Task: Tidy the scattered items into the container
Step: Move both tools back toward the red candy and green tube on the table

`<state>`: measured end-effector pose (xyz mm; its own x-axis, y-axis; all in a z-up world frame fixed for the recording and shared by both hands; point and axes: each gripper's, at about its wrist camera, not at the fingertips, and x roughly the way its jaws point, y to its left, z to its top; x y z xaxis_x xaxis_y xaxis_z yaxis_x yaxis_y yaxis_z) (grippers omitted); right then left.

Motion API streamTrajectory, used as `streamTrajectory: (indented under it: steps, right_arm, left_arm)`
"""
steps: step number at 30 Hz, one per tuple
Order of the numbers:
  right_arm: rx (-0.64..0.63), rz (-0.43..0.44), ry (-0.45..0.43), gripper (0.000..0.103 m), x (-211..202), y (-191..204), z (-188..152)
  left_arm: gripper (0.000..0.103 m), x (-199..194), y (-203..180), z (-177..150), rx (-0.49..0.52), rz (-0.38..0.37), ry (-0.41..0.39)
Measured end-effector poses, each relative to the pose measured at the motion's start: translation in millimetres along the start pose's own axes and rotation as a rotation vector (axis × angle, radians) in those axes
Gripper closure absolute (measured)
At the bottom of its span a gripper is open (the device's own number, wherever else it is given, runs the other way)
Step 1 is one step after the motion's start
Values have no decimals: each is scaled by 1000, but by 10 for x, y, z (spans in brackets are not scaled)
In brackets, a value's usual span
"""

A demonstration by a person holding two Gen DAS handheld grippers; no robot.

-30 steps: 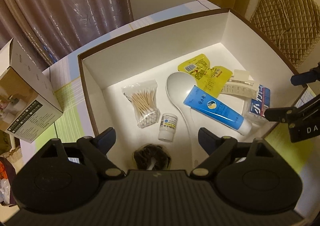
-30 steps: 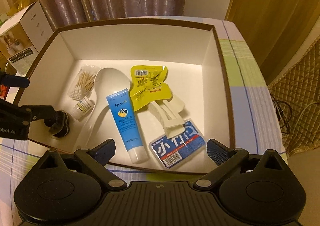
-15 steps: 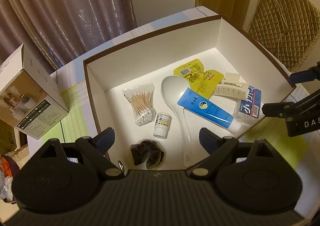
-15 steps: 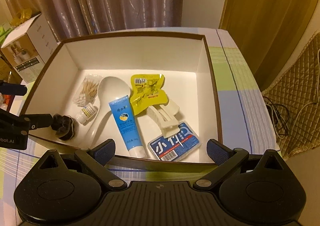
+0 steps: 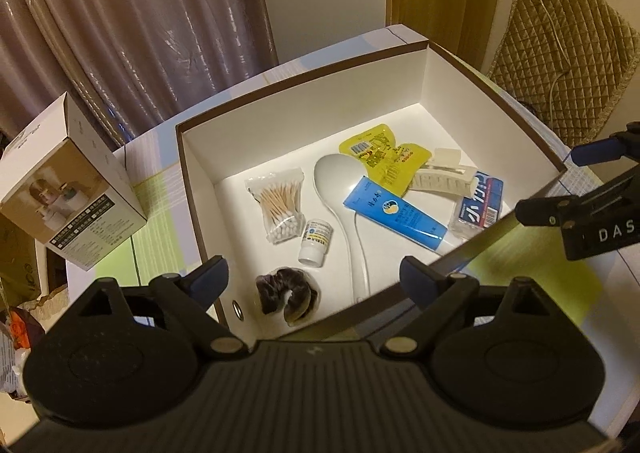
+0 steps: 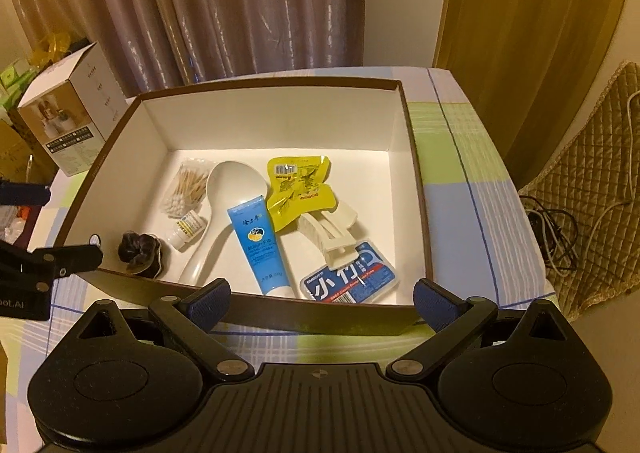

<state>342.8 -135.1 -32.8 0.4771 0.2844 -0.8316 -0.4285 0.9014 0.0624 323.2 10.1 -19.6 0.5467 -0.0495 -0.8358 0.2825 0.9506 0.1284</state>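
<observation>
Over the near rim of the box (image 5: 304, 81), the left gripper (image 5: 314, 279) sits with its jaws spread wide and nothing between them. Compared with one second ago, this view takes in more of the box: the dark hair tie (image 5: 286, 295), then half hidden behind the gripper body, is now fully exposed in the near left corner, and the near wall has come into view. The right gripper (image 6: 322, 297) has likewise drawn back; its jaws stand apart and empty, outside the near wall instead of over it.

All items lie on the box floor:
- cotton swabs (image 5: 280, 205) at left, with the small bottle (image 5: 316, 241) just beside them;
- white spoon (image 5: 340, 197) at centre, its handle reaching toward the near wall;
- blue tube (image 5: 394, 215) beside the spoon, overlapped by the yellow pouch (image 5: 380, 157);
- hair clip (image 5: 442, 177) resting on the blue-and-white pack (image 5: 478, 205) near the right wall.

The far half of the floor is bare. A striped tablecloth (image 6: 460, 213) runs clear along the right side of the box. A carton (image 5: 68, 189) stands off the left side.
</observation>
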Motion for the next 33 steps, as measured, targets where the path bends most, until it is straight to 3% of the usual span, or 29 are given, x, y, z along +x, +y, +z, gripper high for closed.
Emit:
streamTrajectory:
  steps: [9,16,23,33]
  right_arm:
    - [-7,2,-40,1,-213,-12,-75]
    - [-23,66,-84,1,-398,-25,-187]
    - [-65,50,-136,1,-476,-25,-347]
    - [-238,120,-121,1,-428,151,-672]
  left_arm:
    - [12,-239,-65,-148,-19,28,-31]
    - [11,-427,-69,-356,-52,40,-39]
    - [9,-533,-53,-586,-96,73,-27]
    - [9,-481,-56,-1030,-183,49,41]
